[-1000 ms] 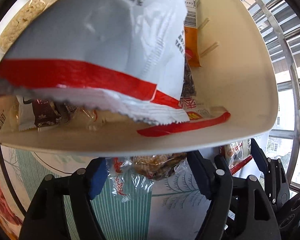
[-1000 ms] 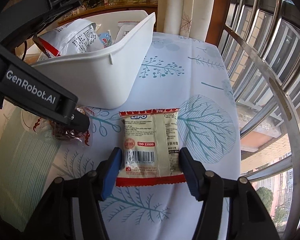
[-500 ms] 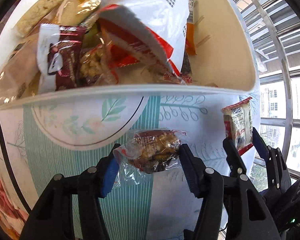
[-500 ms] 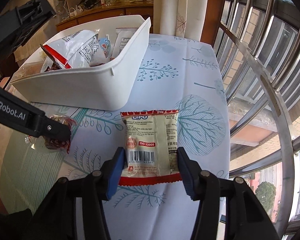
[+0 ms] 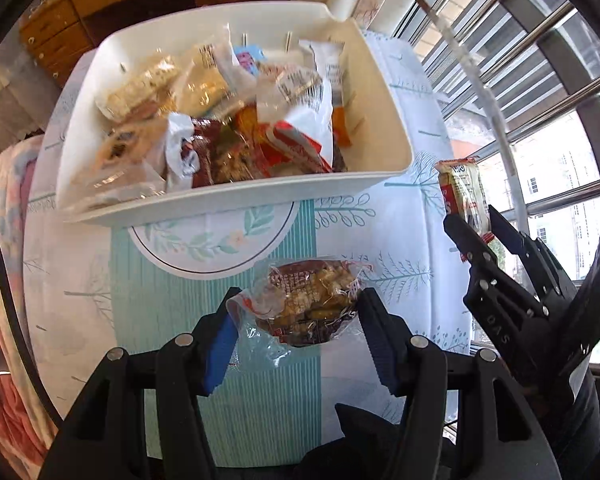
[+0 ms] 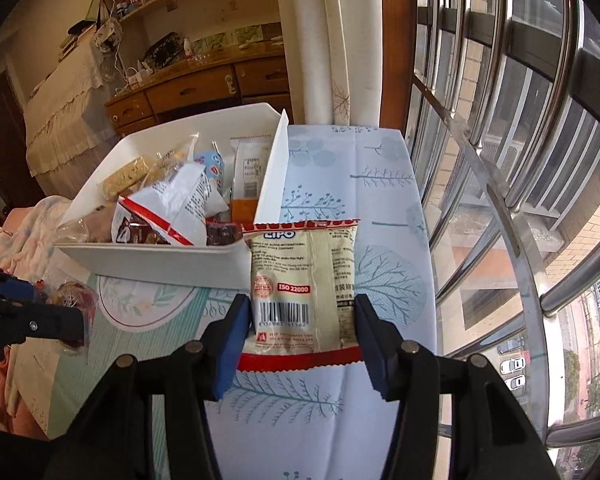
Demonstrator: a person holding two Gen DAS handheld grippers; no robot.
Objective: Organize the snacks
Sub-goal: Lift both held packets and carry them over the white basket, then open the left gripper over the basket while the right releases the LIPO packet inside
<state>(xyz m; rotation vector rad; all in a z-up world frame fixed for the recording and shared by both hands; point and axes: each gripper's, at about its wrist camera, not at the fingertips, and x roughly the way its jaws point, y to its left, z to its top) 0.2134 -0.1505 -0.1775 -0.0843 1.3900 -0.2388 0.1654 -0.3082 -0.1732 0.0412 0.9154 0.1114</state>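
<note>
My left gripper point(image 5: 300, 332) is shut on a clear packet of brown nut snack point(image 5: 312, 300) and holds it above the tablecloth, in front of the white bin point(image 5: 236, 200). My right gripper point(image 6: 300, 336) is shut on a cream LIPO packet with red ends point(image 6: 304, 280), lifted off the table beside the bin's near right corner point(image 6: 160, 260). The bin is full of several snack packets. The right gripper point(image 5: 476, 232) with its packet point(image 5: 460, 192) shows at the right of the left wrist view. The left gripper point(image 6: 60, 320) shows at the left of the right wrist view.
The table has a white and teal leaf-print cloth point(image 5: 260, 380). A window with metal bars point(image 6: 500, 160) runs along the right. A wooden dresser point(image 6: 200, 88) stands behind the table. Pink bedding point(image 5: 4, 280) lies at the left.
Both grippers have risen and pulled back from the bin, each lifting its packet off the table. The bin now sits farther away in both views.
</note>
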